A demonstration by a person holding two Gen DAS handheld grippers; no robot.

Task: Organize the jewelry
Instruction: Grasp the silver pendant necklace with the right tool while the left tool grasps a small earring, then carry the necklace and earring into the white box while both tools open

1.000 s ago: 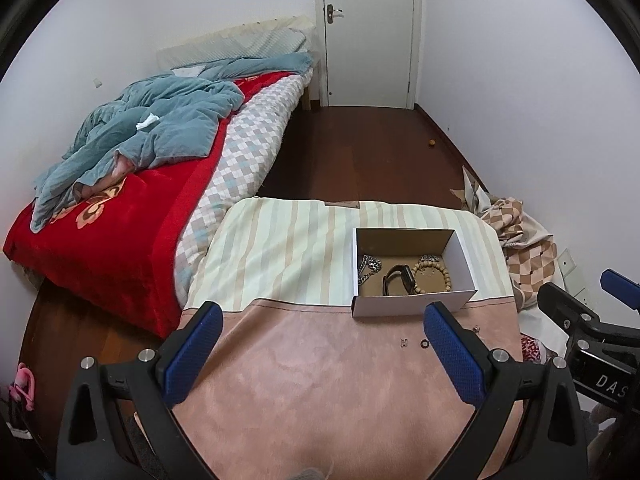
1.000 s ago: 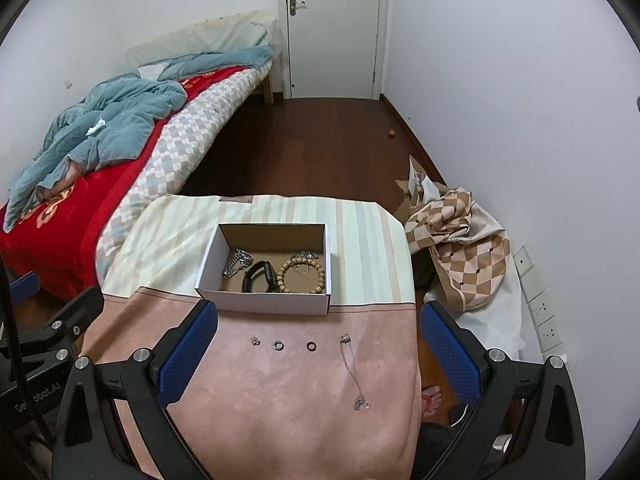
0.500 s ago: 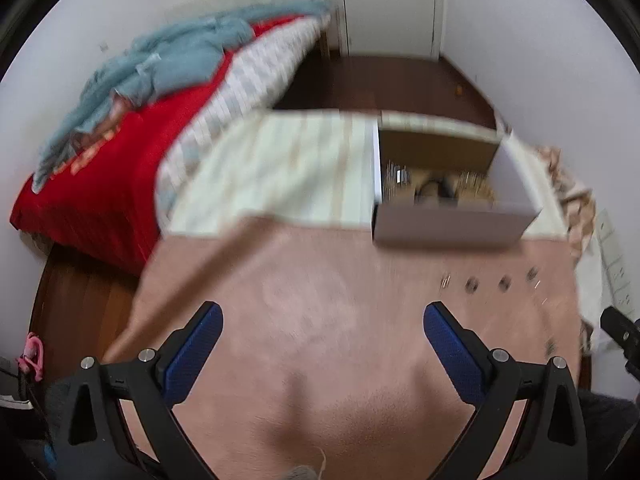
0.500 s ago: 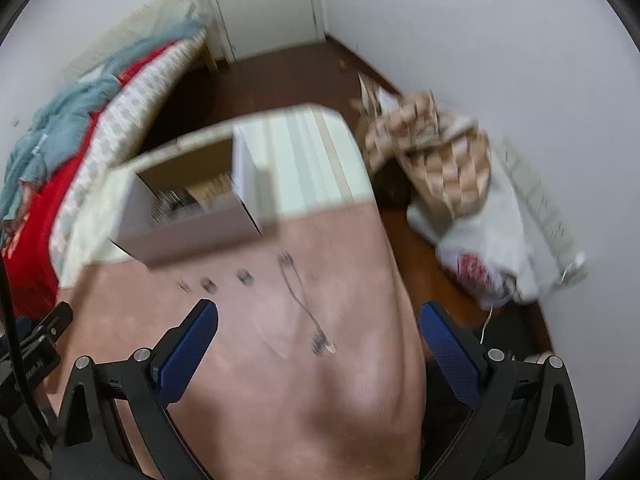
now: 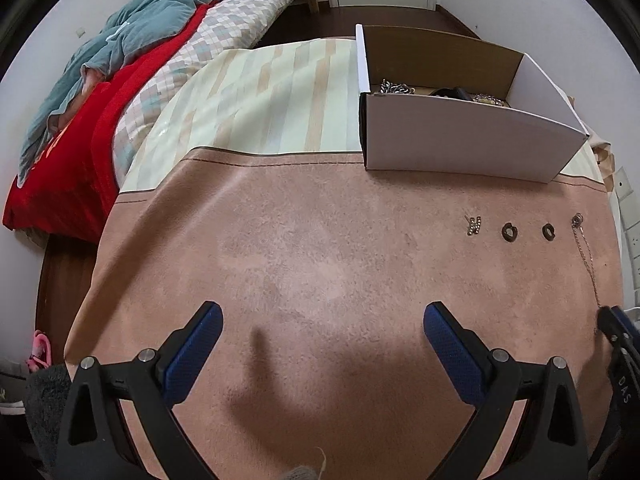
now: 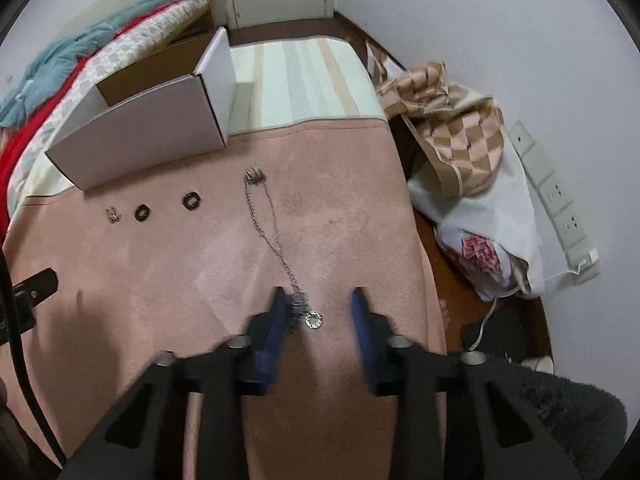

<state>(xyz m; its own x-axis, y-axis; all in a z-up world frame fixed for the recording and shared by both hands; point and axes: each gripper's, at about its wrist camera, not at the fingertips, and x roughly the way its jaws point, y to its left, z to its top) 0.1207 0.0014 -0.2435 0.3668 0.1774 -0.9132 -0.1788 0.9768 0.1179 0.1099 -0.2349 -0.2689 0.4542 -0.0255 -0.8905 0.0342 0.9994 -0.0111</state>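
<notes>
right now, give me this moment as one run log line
phase: reach for necklace | right gripper: open, straddling its pendant end | left gripper: open, over mat, holding nothing | box: open, behind loose pieces

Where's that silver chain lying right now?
In the right wrist view the chain lies on the pink mat, right of two dark rings, its pendant end between the right tongs.

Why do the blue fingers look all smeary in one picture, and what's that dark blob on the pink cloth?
Right wrist view: the right gripper has fingers smeared by motion blur, while the necklace stays sharp. Left wrist view: the left gripper looks crisp; the dark blob is a soft shadow on the pink cloth. Both views bend straight edges, fisheye style.
</notes>
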